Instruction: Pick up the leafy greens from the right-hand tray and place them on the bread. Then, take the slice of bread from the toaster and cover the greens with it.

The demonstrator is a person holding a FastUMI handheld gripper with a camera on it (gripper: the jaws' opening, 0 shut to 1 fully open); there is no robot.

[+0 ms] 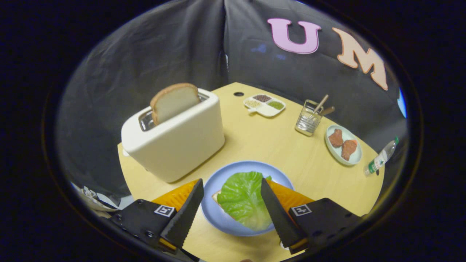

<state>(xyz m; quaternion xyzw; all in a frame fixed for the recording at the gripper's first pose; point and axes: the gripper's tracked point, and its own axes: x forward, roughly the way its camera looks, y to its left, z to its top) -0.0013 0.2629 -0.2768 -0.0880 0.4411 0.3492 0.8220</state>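
On the wooden table (262, 145) the leafy greens (242, 198) already lie on the bread (215, 197) in the blue plate (233, 173). We hold the gripper (230, 194) open and empty above them. Remaining: the slice of bread (174, 102) standing in the toaster (174, 142), with bare table between.

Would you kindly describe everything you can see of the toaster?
The toaster is a cream-white, smooth, boxy appliance with rounded corners, seemingly plastic, and a metal-lined slot on top. It stands upright on the wooden table, beyond the blue plate and ahead-left of the open hand-held gripper, whose fingers touch nothing. One slice of bread stands in the slot, its upper part sticking out and tilted a little. Nothing else touches the toaster.
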